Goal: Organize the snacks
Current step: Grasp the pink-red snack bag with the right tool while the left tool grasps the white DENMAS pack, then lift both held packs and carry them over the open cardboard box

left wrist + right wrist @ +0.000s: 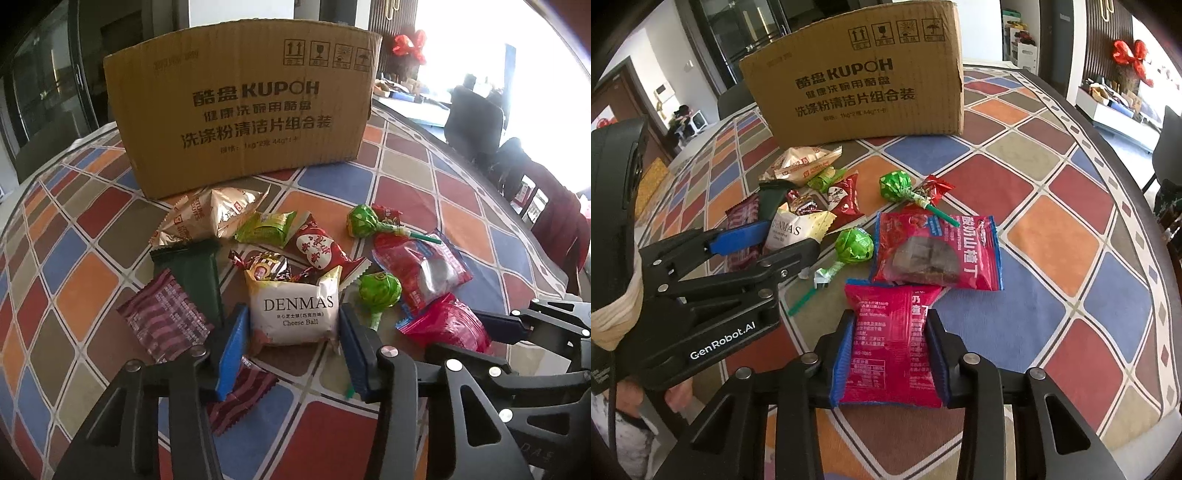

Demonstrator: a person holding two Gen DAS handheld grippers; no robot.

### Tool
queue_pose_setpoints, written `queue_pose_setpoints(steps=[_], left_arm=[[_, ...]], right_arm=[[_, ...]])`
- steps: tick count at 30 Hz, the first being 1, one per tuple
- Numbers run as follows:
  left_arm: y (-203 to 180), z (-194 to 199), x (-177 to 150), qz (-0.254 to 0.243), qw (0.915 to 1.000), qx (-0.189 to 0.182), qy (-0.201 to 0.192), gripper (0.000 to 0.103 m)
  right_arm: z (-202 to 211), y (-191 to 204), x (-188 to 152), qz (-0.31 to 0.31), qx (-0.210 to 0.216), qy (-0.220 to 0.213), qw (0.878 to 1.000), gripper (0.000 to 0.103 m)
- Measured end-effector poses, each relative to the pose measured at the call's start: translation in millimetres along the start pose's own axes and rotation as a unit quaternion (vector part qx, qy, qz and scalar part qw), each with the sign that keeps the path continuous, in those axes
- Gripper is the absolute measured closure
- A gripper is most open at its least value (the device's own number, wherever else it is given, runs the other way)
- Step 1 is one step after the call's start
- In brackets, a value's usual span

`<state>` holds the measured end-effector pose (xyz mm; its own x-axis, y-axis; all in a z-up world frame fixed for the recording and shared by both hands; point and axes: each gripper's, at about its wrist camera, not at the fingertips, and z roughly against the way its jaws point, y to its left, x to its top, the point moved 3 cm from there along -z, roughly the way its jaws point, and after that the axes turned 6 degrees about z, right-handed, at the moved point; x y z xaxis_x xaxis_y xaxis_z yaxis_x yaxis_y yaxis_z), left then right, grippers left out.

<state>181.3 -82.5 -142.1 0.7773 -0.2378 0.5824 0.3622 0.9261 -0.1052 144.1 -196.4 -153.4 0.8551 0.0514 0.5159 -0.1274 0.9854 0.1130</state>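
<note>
1. Your left gripper [291, 339] is closing its jaws on the white Denmas cheese ball packet [293, 314]; be squeezing gently.
2. Your right gripper [890, 358] is clamping the red hawthorn packet [890, 339] lying on the table.
3. You are lifting both toward the cardboard box [240, 107] behind the pile.

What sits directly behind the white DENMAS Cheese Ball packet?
Behind the DENMAS packet lies a dark striped candy wrapper, partly overlapped by it, then a red-and-white snack pack. The candy's lower part is covered.
</note>
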Motion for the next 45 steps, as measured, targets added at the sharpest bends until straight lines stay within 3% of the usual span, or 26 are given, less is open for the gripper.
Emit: queue_pose_setpoints(steps=[7, 21, 31, 45], left_arm=[[-4, 16, -4, 0.008, 1.0000, -0.002, -0.006, 0.057], [-4, 63, 8, 0.030, 0.9982, 0.021, -0.048, 0.057], [-2, 93, 38, 0.032, 0.9941, 0.043, -0.094, 0.057], [14, 121, 109, 0.038, 0.9838, 0.066, -0.162, 0.057]], right_arm=[[8, 1, -4, -0.010, 0.017, -0.004, 1.000, 0.068], [46, 8, 11, 0.012, 0.010, -0.071, 0.997, 0.068], [72, 6, 49, 0.023, 0.007, -0.142, 0.990, 0.068], [91, -3, 123, 0.021, 0.005, -0.210, 0.978, 0.068]])
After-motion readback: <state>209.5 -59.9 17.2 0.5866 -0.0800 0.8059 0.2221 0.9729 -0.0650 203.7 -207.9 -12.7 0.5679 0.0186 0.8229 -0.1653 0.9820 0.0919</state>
